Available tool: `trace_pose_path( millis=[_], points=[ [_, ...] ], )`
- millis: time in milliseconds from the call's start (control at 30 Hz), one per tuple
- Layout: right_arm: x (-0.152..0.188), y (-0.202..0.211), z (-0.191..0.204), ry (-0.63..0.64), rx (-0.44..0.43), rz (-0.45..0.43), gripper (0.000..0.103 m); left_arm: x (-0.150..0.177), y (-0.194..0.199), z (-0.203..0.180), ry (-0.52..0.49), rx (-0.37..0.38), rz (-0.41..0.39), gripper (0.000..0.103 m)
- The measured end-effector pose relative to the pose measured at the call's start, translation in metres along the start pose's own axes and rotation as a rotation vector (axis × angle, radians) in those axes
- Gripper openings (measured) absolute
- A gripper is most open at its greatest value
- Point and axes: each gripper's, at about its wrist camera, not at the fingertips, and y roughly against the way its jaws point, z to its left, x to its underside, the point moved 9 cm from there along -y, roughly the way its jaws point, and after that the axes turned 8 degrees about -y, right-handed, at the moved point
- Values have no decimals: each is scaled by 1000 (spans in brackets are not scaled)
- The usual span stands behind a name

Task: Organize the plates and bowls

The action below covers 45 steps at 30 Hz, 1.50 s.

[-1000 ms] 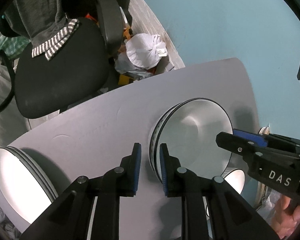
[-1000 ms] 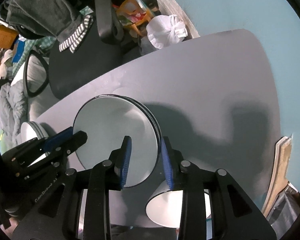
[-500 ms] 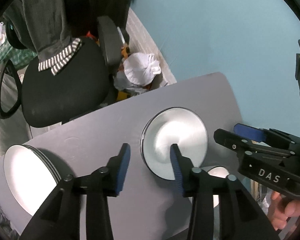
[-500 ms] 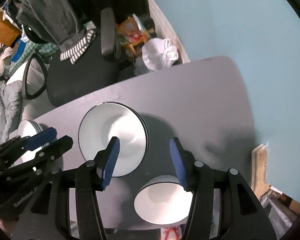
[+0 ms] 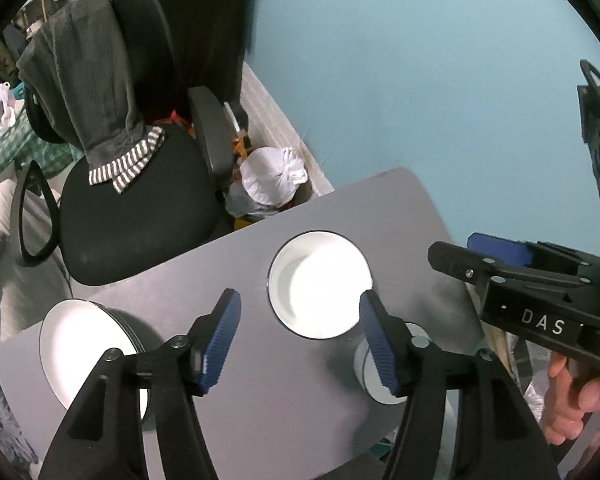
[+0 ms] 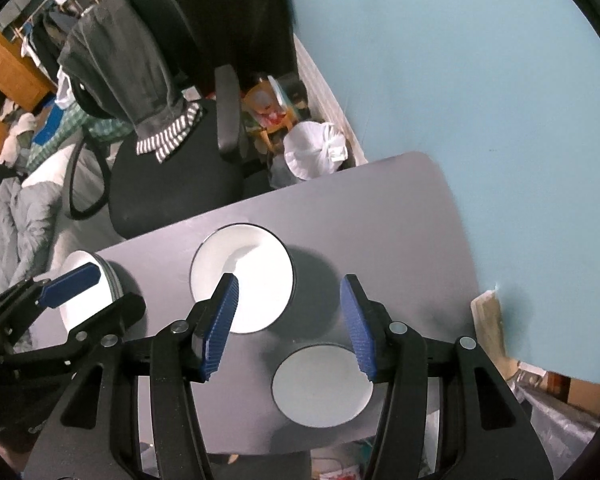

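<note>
A stack of white, dark-rimmed plates (image 5: 318, 282) (image 6: 246, 278) sits in the middle of the grey table (image 5: 380, 208) (image 6: 380, 208). A second stack of plates (image 5: 84, 344) (image 6: 82, 284) is at the table's left end. White bowls (image 6: 320, 384) (image 5: 370, 376) stand near the front edge. My left gripper (image 5: 300, 336) is open and empty, raised above the table. My right gripper (image 6: 290, 320) is open and empty, raised above the middle plates and the bowls. Each gripper shows in the other's view (image 5: 500, 256) (image 6: 72, 284).
A black office chair (image 5: 136, 208) (image 6: 172, 184) with a grey garment over its back stands behind the table. A tied white bag (image 5: 274, 180) (image 6: 314, 150) lies on the floor by the blue wall. Bedding lies at the left.
Both grippers have opened wide and risen away from the middle plate stack, which now rests on the table. The plates look smaller and farther than a second ago.
</note>
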Motion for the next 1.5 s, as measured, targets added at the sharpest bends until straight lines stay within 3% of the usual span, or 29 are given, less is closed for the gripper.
trace_pose_path(
  millis=[267, 400, 667, 933, 1500],
  points=[
    [8, 24, -9, -43, -17, -32, 52, 4, 26, -11, -32, -10, -46, 69],
    [13, 37, -11, -48, -1, -65, 64, 9, 29, -17, -67, -12, -40, 69],
    [23, 57, -20, -55, 24, -100, 65, 23, 32, -33, -85, 39, -15, 69],
    [38, 71, -35, -100, 34, -113, 65, 29, 40, -62, -174, 42, -26, 69],
    [70, 67, -64, -195, 25, -72, 66, 40, 37, -98, -259, 71, -16, 69]
  ],
)
